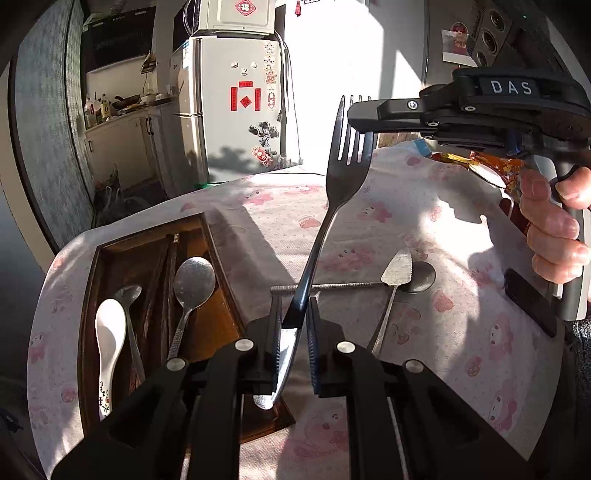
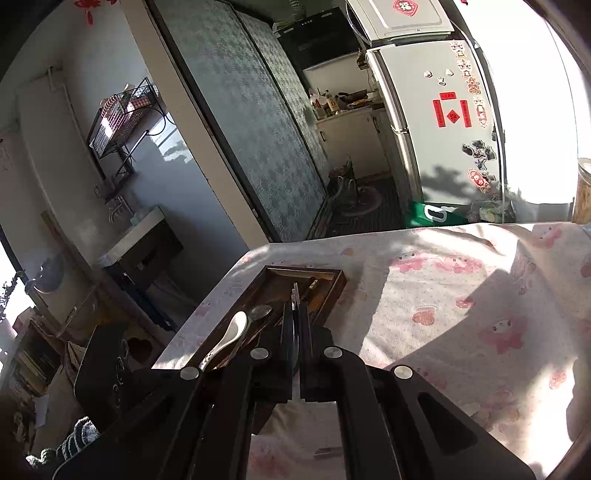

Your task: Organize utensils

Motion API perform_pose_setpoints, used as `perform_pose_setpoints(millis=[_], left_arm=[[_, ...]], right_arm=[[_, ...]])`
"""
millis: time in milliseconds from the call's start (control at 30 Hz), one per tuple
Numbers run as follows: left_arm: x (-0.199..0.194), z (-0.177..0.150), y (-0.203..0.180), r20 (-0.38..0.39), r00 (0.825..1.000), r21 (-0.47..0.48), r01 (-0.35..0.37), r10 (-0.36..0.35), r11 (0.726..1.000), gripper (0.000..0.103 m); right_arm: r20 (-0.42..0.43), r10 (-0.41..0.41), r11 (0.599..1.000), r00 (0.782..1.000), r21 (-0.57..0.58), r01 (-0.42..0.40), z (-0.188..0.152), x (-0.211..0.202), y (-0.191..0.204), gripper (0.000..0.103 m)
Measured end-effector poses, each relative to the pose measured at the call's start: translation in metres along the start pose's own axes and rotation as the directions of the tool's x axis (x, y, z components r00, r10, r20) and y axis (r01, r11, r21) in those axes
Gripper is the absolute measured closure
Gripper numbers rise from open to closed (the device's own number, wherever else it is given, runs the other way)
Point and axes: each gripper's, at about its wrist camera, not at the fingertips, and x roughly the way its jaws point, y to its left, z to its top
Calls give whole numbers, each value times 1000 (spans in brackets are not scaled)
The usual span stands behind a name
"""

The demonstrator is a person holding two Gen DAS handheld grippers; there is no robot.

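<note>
Above the pink-printed tablecloth point(image 1: 424, 229), the fork point(image 1: 325, 221) is held at both ends: the left gripper point(image 1: 293, 332) is nearly closed on its handle, and the right gripper point(image 1: 364, 127) is closed on the tines. Its long axis rises away from the left jaws. The wooden tray point(image 1: 221, 258) lies down to the left, nearer the left hand.

Home kitchen: fridge point(image 1: 236, 92) with magnets, counter point(image 1: 122, 114) with bottles, range hood point(image 2: 317, 33), tablecloth-covered table point(image 1: 406, 221).
</note>
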Motion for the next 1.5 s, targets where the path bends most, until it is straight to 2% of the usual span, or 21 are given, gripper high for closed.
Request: perform_pose_setpoints(millis=[367,533,767,900,967,1033,1067,1233,1267,1300,1333,1367,1433,1500], left_arm=[[0,-18,81,-52,994,-123,-103,98,987,88],[6,-25,107,-74,990,-165,-130,119,978,87],[20,-28,121,-106,986,-193,-150,132,970,88],[24,-30,120,-113,985,-195,-151,131,969,89],[24,-30,121,-117,983,-195,-161,140,967,92],[26,-29,125,-120,983,-206,-163,141,965,92],[26,-29,126,-120,983,-209,-163,140,964,93],[16,-24,117,-95,984,-191,-167,151,967,93],[13,-24,112,-85,986,-184,-157,143,970,83],[11,-22,106,-79,988,-178,-141,129,974,67],[8,-22,98,-64,992,-171,-116,107,978,35],[5,-21,89,-42,995,-158,-92,86,983,24],[4,-21,68,-32,999,-122,-46,42,992,22],[5,-20,47,-18,1000,-90,6,-8,996,16]], right_arm=[[-93,86,996,992,29,-84,13,96,18,101],[-125,111,990,986,96,-99,12,135,7,101],[-206,44,988,978,154,-12,5,185,-13,98],[-227,18,987,974,160,19,-2,197,-13,94],[-221,18,986,975,168,20,-3,197,-13,85],[-202,10,982,979,185,28,-4,190,-15,56],[-188,15,980,982,197,23,-3,185,-17,51],[-146,14,981,989,194,15,1,148,-24,49],[-142,9,981,990,192,18,1,138,-27,49],[-136,3,982,991,185,23,1,127,-29,48],[-130,-8,984,992,174,31,1,114,-34,45],[-126,-27,985,992,163,48,-1,101,-38,44],[-126,-64,985,990,152,83,-5,77,-48,41],[-124,-102,981,987,154,121,-10,52,-59,41]])
